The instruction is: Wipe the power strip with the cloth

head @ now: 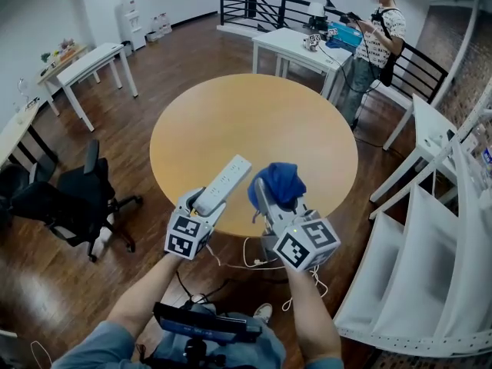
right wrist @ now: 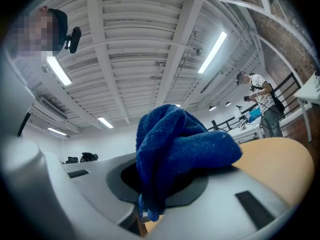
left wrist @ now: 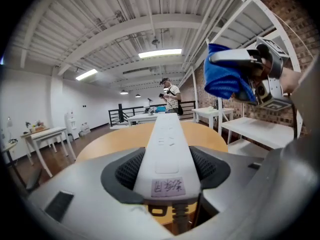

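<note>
A long white power strip (head: 224, 183) is held by its near end in my left gripper (head: 201, 206), above the near edge of the round wooden table (head: 254, 129). In the left gripper view the power strip (left wrist: 165, 149) runs straight out from between the dark pads, and its cable hangs below. My right gripper (head: 270, 200) is shut on a bunched blue cloth (head: 278, 183), just right of the strip and apart from it. The blue cloth (right wrist: 177, 149) fills the jaws in the right gripper view, and the right gripper with the cloth (left wrist: 225, 79) shows at upper right in the left gripper view.
A white cable (head: 254, 260) dangles below the grippers. A black office chair (head: 81, 198) stands at the left. White tables (head: 300, 48) and a person (head: 377, 37) are beyond the round table. A white shelf frame (head: 430, 229) stands at the right.
</note>
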### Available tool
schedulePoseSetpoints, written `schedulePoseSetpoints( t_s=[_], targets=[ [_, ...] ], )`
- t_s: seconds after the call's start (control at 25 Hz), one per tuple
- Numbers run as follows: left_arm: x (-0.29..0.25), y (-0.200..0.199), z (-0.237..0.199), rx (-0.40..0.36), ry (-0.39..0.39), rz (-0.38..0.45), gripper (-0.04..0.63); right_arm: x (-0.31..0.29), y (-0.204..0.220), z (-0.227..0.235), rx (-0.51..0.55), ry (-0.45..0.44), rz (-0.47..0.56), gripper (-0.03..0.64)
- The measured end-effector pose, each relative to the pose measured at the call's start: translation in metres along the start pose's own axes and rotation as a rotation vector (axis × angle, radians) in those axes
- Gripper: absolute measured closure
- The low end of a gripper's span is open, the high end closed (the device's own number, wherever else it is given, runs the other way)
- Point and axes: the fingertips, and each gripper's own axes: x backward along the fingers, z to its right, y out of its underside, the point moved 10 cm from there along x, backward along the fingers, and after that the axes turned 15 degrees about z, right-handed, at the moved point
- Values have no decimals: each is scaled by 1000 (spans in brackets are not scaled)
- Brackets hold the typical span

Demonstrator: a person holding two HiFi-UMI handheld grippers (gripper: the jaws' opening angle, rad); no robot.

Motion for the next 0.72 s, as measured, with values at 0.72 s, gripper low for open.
schedulePoseSetpoints(
  t_s=[0.72],
  targets=[
    [-43,118,-26,60,47,-283,313,-4,48,26,-11,114,-82,558]
  ],
)
